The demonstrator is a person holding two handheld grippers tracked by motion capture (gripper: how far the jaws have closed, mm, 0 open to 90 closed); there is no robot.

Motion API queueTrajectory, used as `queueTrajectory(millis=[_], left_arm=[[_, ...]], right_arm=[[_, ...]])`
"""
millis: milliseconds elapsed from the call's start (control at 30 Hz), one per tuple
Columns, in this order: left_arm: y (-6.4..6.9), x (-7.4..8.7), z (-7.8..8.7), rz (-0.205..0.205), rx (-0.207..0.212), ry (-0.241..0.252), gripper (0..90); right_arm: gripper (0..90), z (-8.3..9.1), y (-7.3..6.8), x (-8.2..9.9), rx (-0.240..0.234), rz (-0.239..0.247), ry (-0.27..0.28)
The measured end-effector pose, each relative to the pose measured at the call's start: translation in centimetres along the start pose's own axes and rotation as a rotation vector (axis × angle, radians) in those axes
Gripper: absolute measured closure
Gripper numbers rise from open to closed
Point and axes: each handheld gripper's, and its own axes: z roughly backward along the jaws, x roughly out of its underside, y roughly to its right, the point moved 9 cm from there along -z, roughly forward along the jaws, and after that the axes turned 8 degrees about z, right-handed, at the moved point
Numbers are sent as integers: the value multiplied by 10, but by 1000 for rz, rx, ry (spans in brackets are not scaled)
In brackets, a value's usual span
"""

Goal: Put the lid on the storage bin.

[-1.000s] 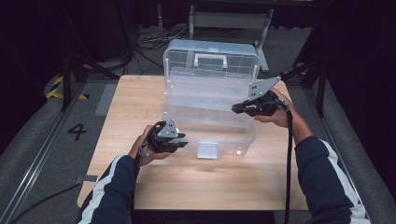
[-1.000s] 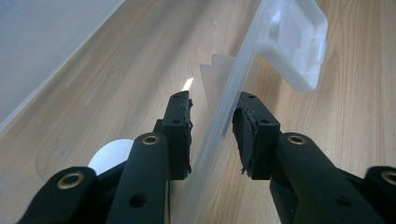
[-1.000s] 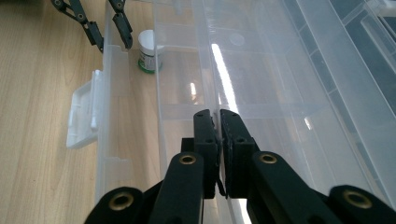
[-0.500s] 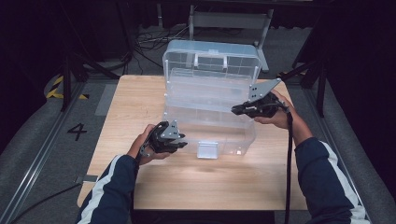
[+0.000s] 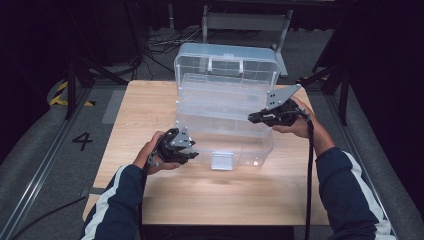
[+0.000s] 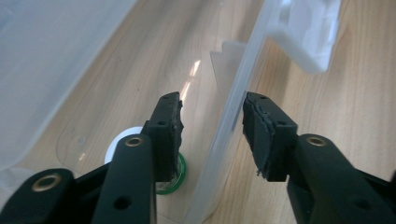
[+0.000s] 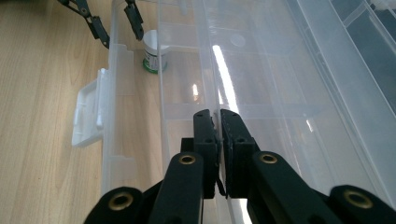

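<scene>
A clear plastic box (image 5: 225,117) stands at the middle of the pale wooden table (image 5: 150,105), its ribbed lid tipped up toward twelve o'clock and its shallow tray tiers stepped down toward the person. The plastic is smooth, glossy and see-through, with thin moulded dividers; a white rectangular latch (image 5: 222,161) juts from the front wall at six o'clock.

The left gripper (image 5: 181,150), at eight o'clock of the box, points at the front left corner. In the left gripper view its black, rough-edged pads (image 6: 168,122) stand apart on either side of the thin front wall (image 6: 233,116) without pressing on it; the jaws have just been opening. Just behind the left pad, inside the box, sits a small round bottle (image 6: 122,144) with a white cap and a green band, on the see-through floor.

The right gripper (image 5: 254,118), at three o'clock of the box, has its jaws drawn together on the thin upright edge of an upper tray (image 7: 215,116); in the right gripper view the pads (image 7: 205,135) pinch this clear strip between them. Farther off, at eleven o'clock in that view, the bottle stands in a front compartment beside the other gripper's open tips.
</scene>
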Motion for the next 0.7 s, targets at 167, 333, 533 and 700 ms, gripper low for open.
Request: queueTrajectory(millis=[167,333,533,700], left_arm=[[3,-1,15,-5,18,-4,474],[1,6,25,24,25,-46,411],[-10,9,46,87,11,-2,344],[-20,10,59,129,-3,22,323]], right_arm=[[864,0,0,0,4,-1,2],[864,0,-1,1,5,-2,10],[864,0,-2,1,6,-2,10],[864,0,-3,1,5,-1,14]])
